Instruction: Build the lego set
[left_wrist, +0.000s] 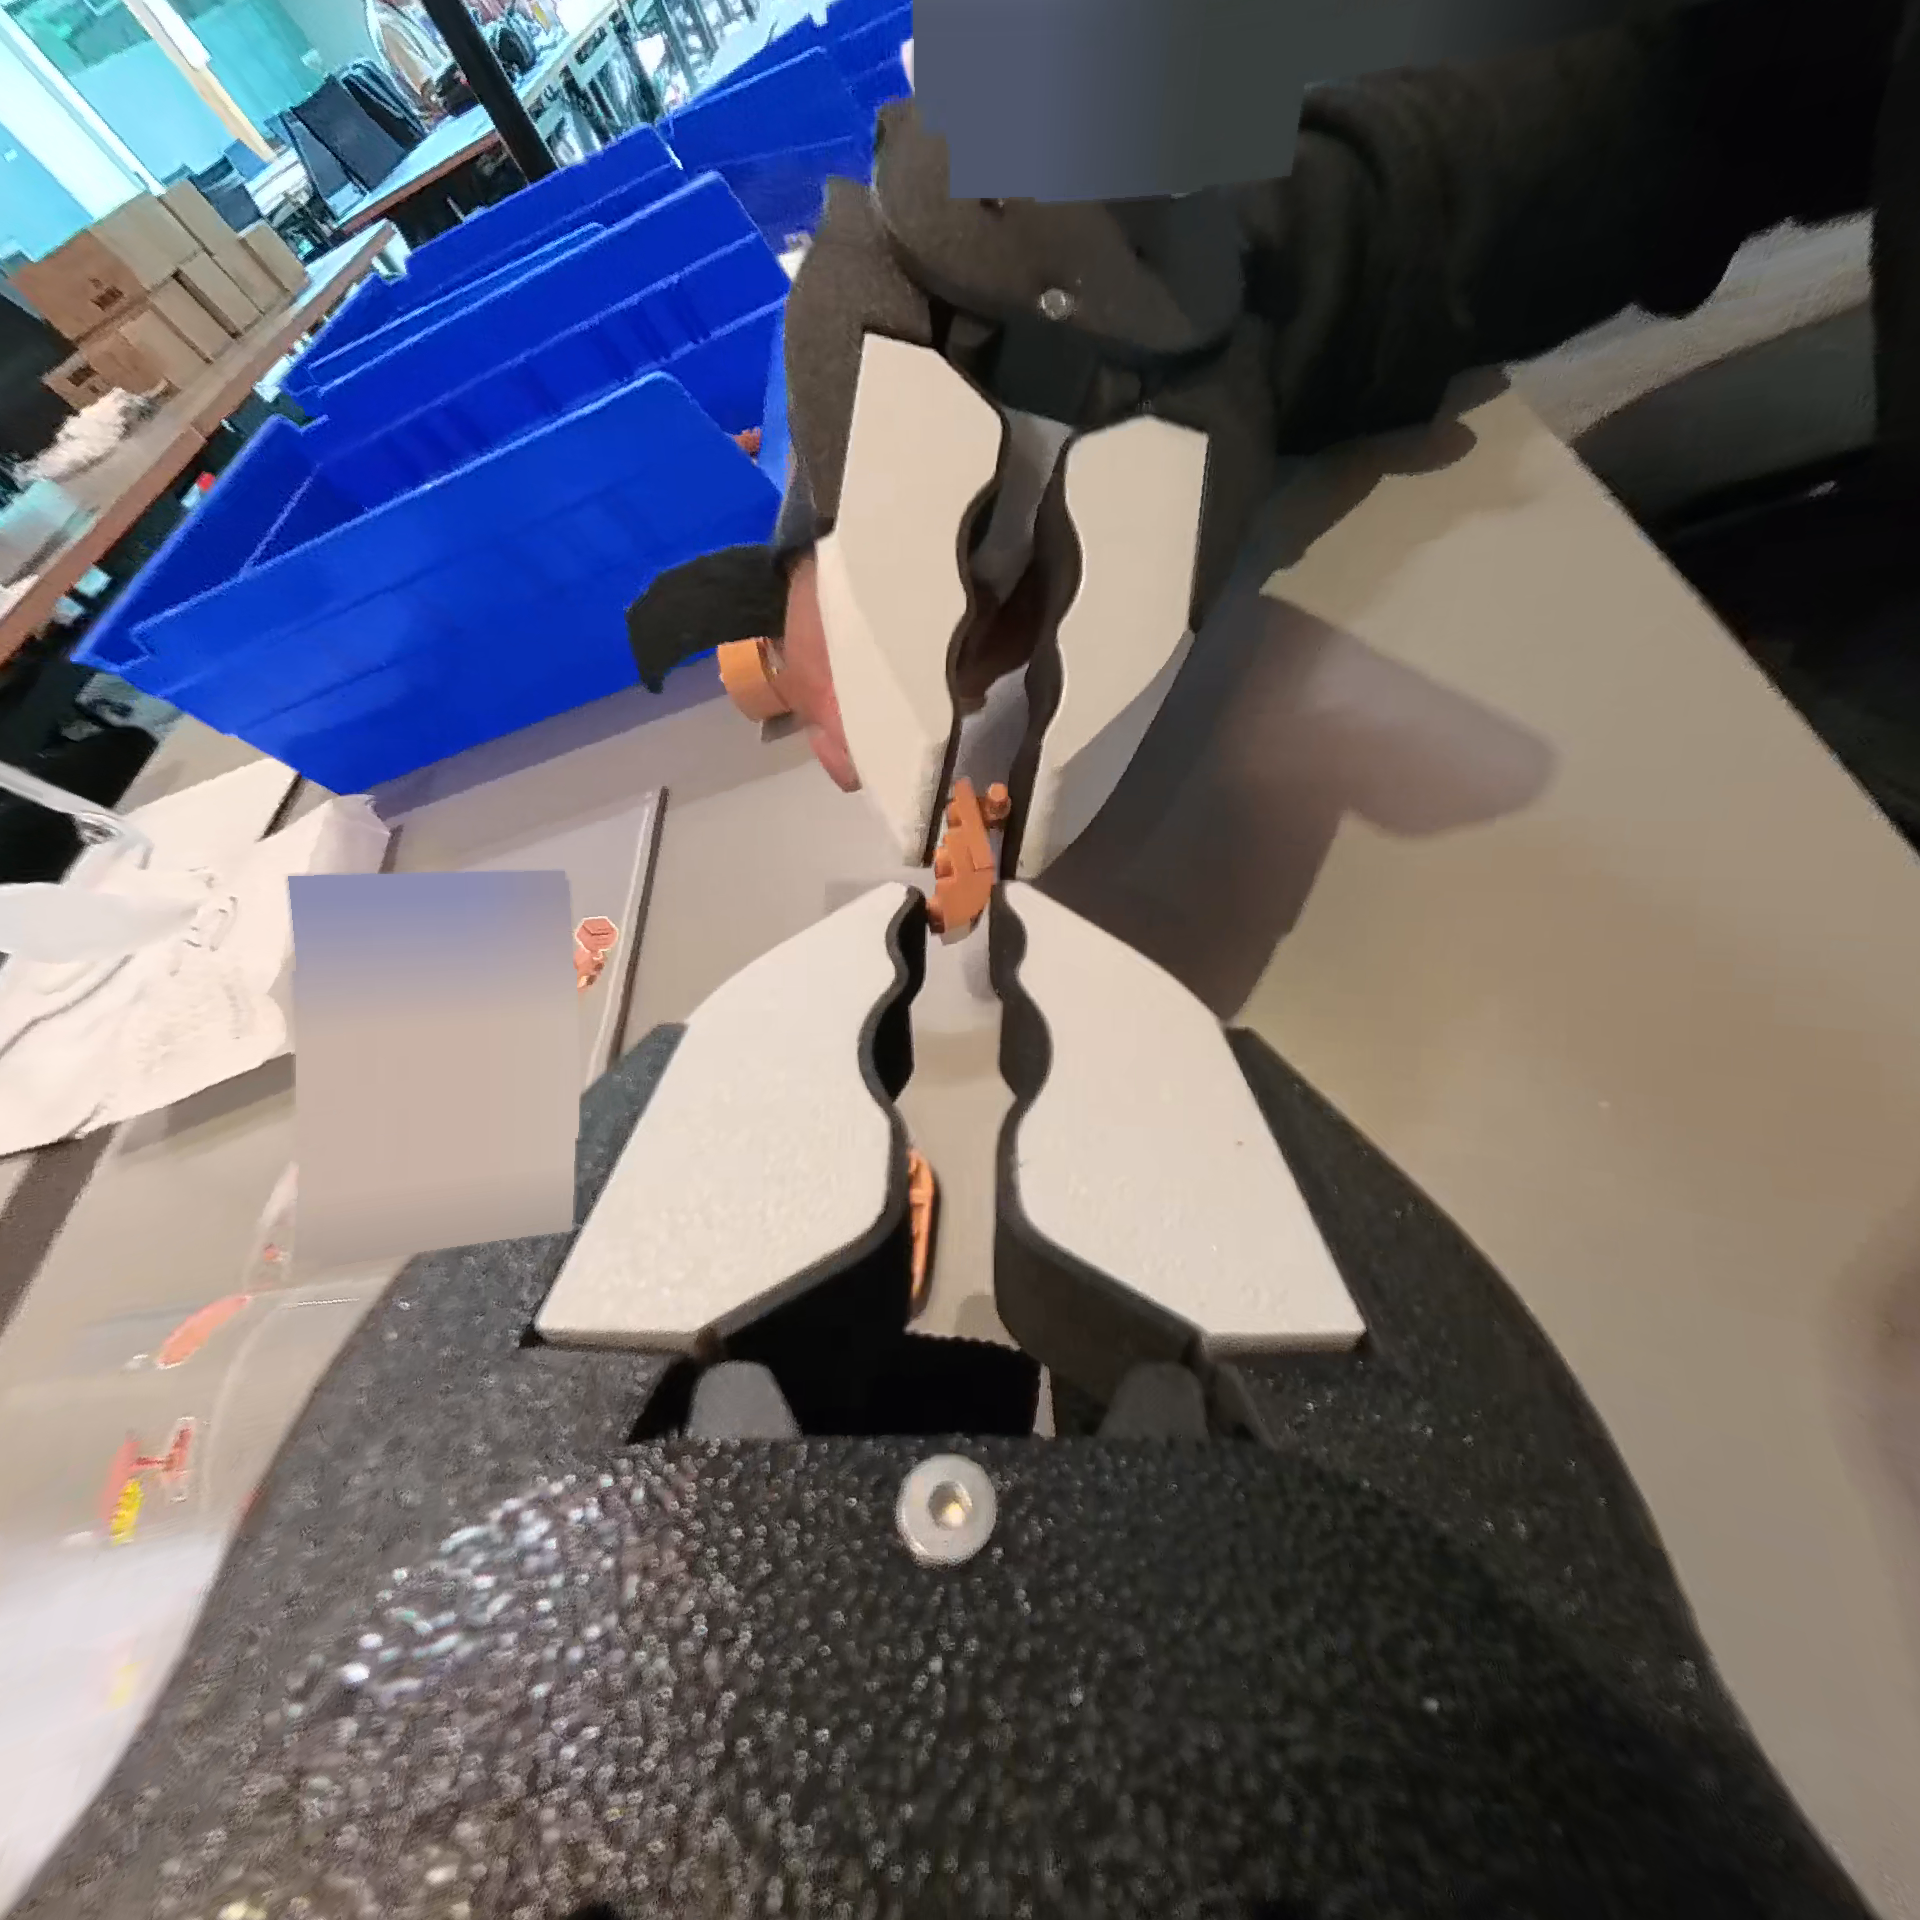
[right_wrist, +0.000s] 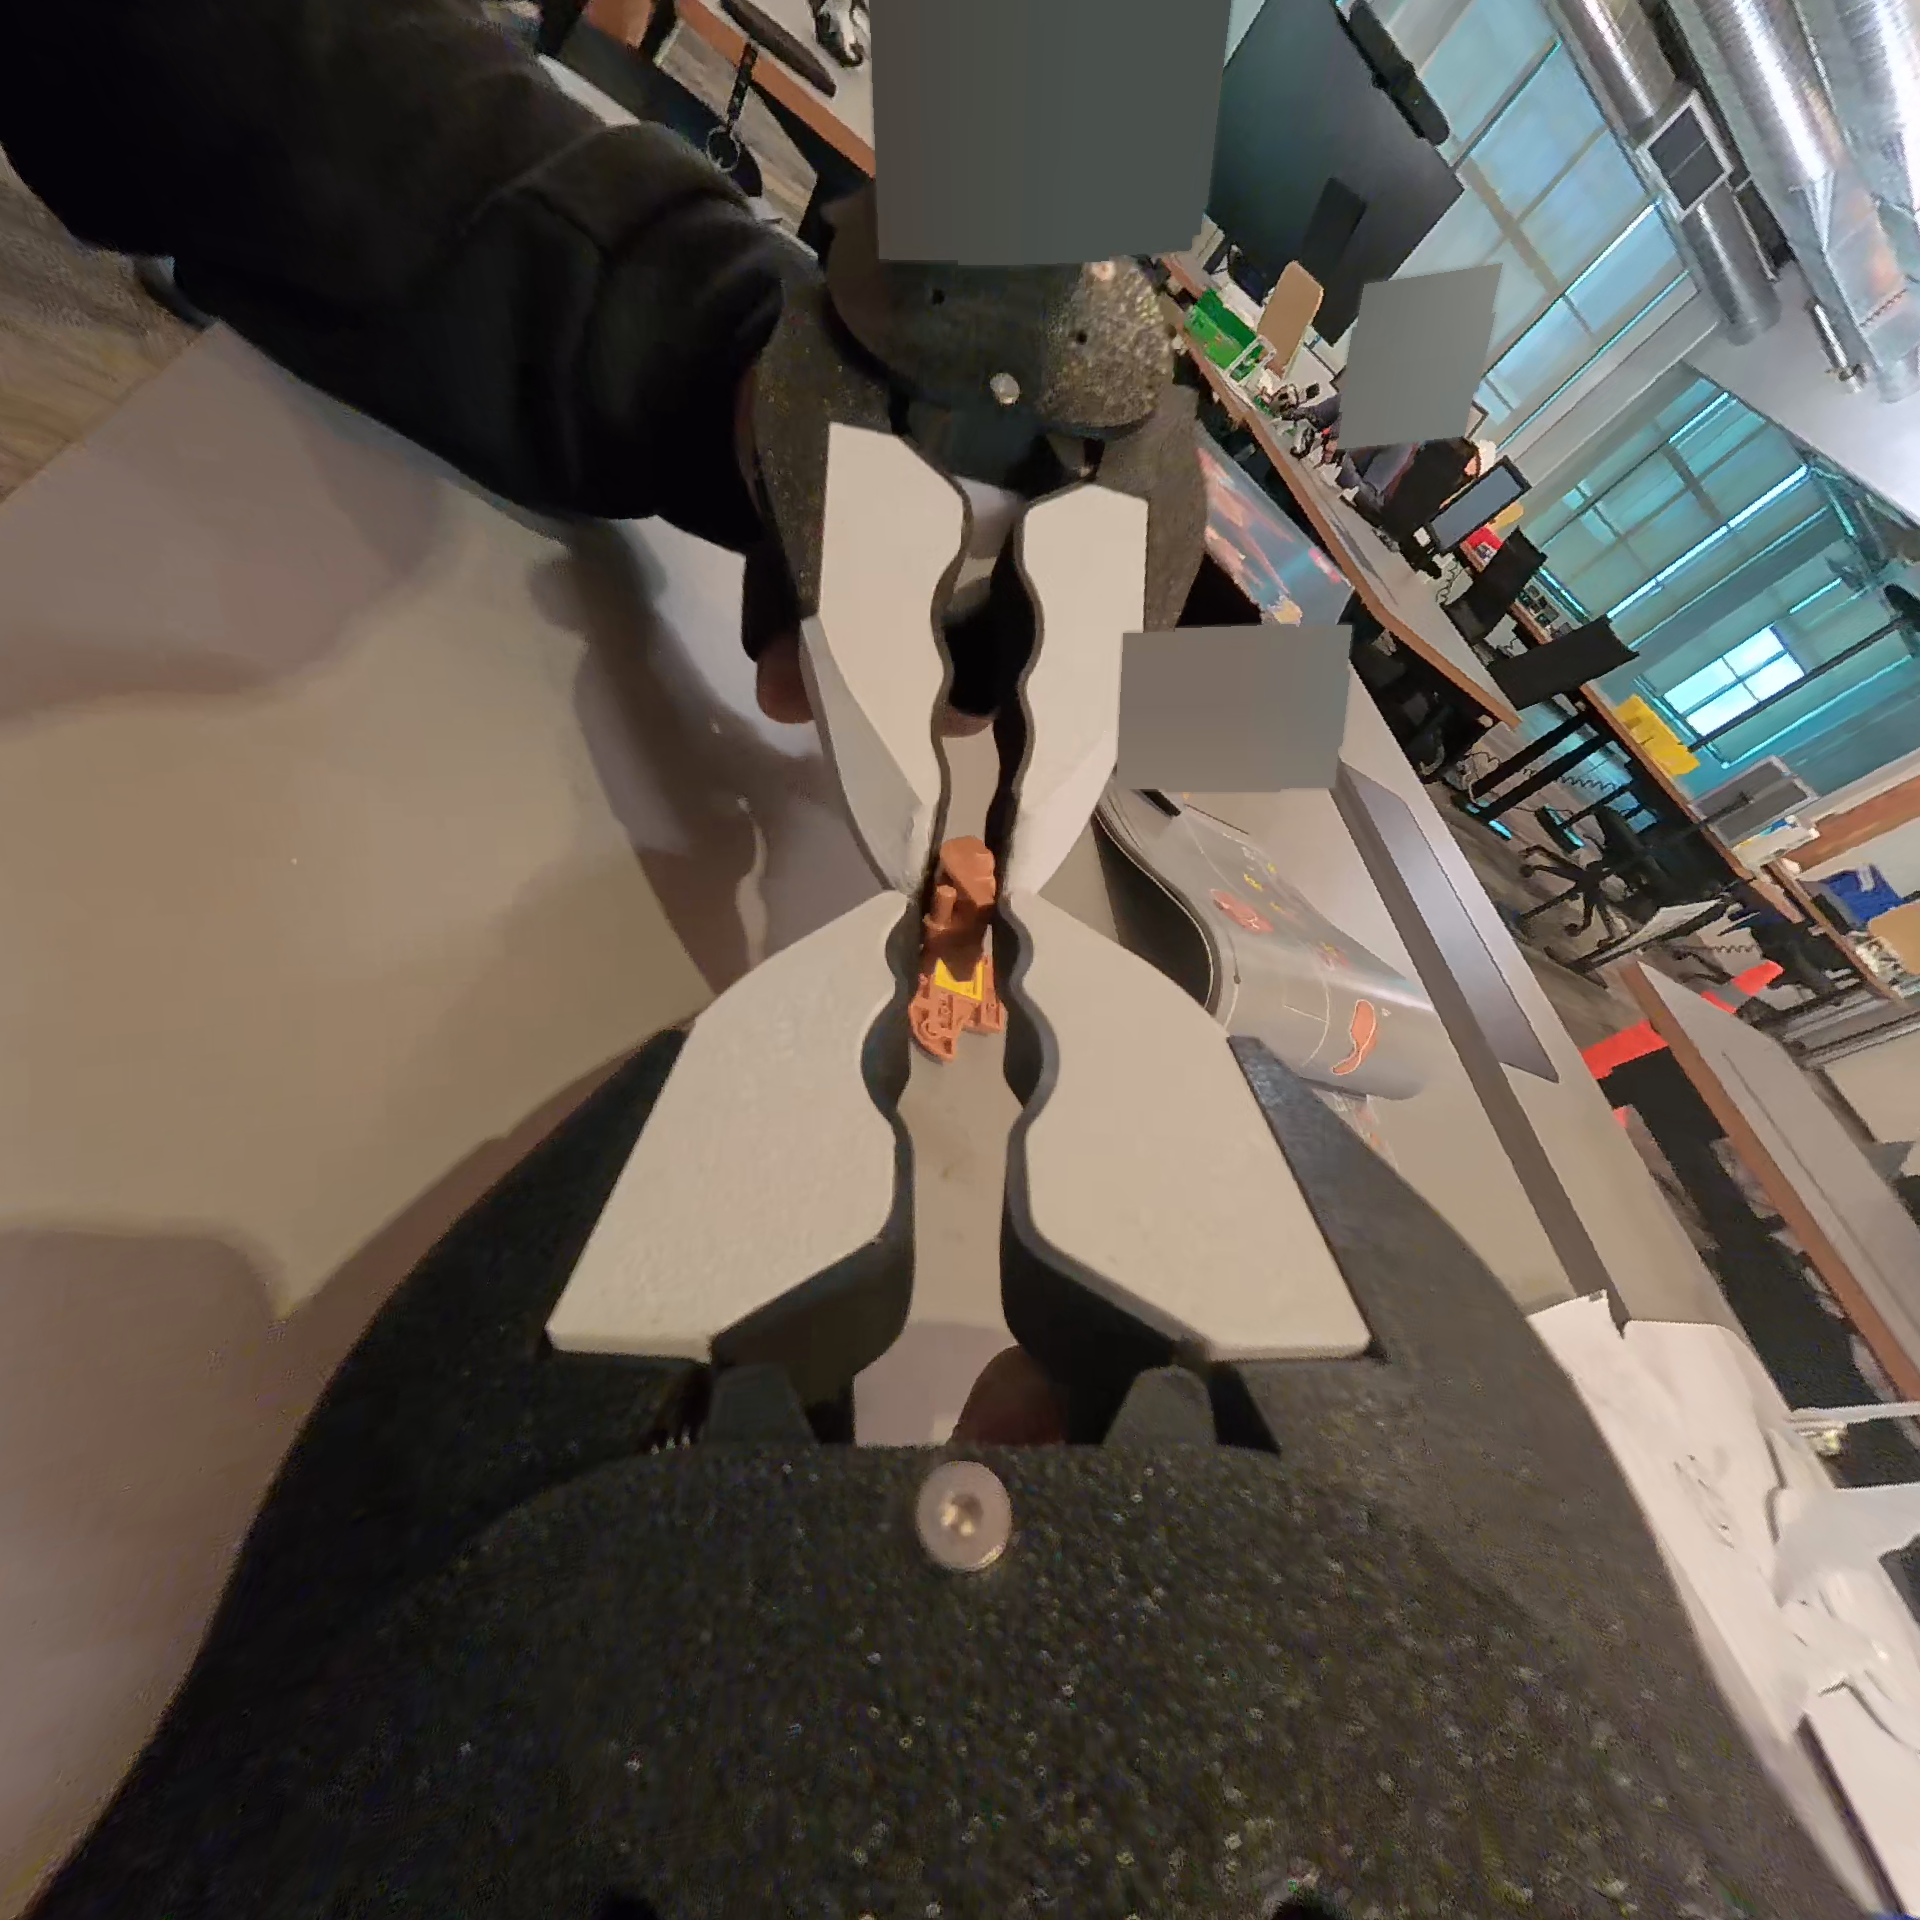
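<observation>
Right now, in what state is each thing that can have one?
Left tool: shut on the orange plastic part.
Right tool: shut on the same part, tips meeting the left's.
Blue bins: standing in a row, contents hidden.
Grey table: bare under the tools.

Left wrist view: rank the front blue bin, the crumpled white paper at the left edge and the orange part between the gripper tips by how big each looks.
1. Front blue bin, largest.
2. Crumpled white paper.
3. Orange part, smallest, sitting where the two grippers' tips meet.
</observation>
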